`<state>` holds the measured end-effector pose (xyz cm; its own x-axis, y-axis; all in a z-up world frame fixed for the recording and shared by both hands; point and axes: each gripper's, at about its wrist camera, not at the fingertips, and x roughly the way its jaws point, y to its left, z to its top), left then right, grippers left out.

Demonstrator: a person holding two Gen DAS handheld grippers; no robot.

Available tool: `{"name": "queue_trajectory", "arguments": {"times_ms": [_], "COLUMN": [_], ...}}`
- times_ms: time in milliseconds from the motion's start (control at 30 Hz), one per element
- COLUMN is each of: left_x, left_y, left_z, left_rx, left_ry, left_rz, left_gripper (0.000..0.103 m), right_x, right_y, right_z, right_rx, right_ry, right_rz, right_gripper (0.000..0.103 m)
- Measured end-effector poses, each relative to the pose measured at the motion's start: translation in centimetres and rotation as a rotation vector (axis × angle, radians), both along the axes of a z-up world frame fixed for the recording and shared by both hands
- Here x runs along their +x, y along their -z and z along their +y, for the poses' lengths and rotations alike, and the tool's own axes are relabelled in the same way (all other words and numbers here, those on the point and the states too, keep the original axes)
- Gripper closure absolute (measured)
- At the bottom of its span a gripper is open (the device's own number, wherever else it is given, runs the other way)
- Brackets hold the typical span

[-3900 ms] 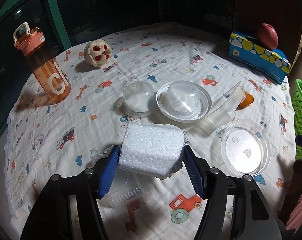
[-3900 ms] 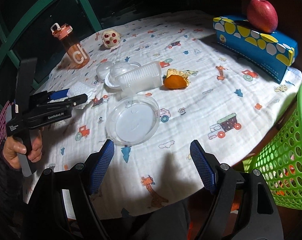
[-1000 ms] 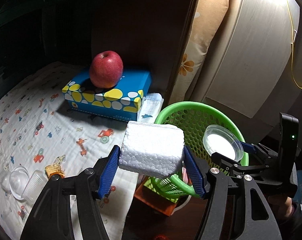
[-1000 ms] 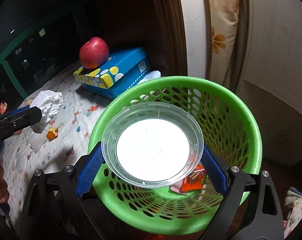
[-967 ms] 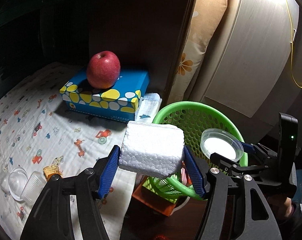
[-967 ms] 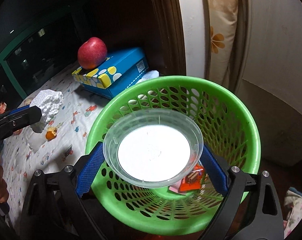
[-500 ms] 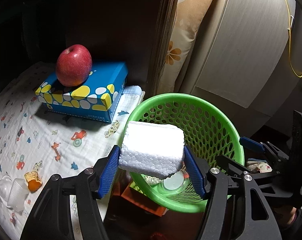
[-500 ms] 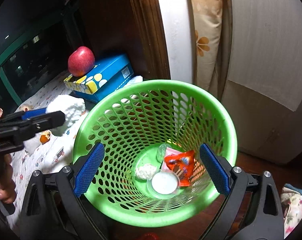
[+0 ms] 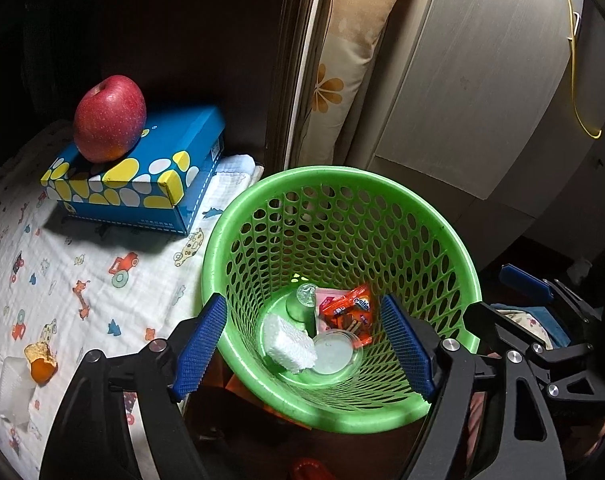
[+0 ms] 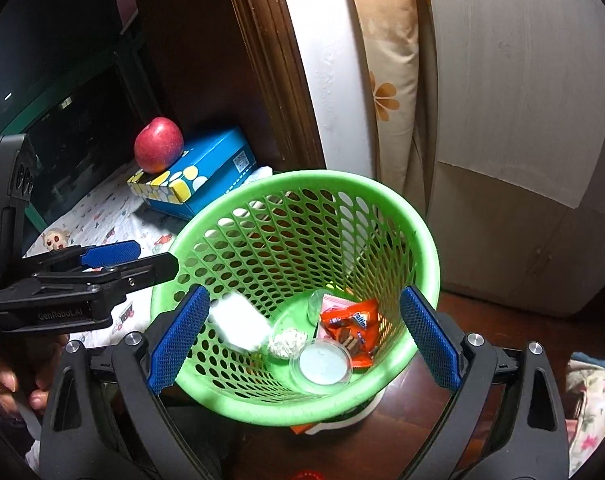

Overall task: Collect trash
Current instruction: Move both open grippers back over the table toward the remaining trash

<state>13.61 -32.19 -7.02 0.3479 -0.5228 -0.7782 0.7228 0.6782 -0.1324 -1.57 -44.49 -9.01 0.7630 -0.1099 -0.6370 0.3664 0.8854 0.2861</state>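
Left gripper (image 9: 302,344) and right gripper (image 10: 304,334) hung over green perforated plastic basket (image 9: 454,248), both spread wide, holding nothing. White foam block (image 9: 288,342), clear round plastic lid (image 9: 334,354) and orange snack wrapper (image 9: 346,314) lay in basket bottom. Orange peel scrap (image 9: 40,362) and clear plastic cups (image 9: 10,376) remained on printed tablecloth (image 9: 82,264): task judged partly done. Basket rim close beside table edge; open room above.

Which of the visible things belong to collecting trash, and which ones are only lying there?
Belong to the job:
green basket
foam block
clear lid
orange wrapper
orange peel
plastic cup

Only lying there:
apple
blue box
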Motion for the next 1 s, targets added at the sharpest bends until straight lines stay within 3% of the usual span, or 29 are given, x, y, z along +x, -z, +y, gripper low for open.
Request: {"name": "queue_trajectory", "arguments": {"times_ms": [200,500,1000], "left_x": [-0.7,-0.2,3.1], "left_y": [-0.7,-0.7,0.6], "left_z": [3.8,13.0,33.2], "left_rx": [0.003,0.045,0.172], "left_ry": [-0.058,-0.254,-0.787], "left_rz": [-0.034,-0.069,-0.105], "left_gripper": [0.027,0.027,0.027], "right_x": [0.7,3.5,8.7], "right_y": [-0.4,-1.0,-2.2], "right_z": [1.6,6.3,14.8], "right_rx": [0.02,0.022,-0.004], "right_ry": [-0.056,-0.182,-0.376], "right_rz": [-0.018,-0.022,-0.022], "right_gripper": [0.008,0.008,0.008]}}
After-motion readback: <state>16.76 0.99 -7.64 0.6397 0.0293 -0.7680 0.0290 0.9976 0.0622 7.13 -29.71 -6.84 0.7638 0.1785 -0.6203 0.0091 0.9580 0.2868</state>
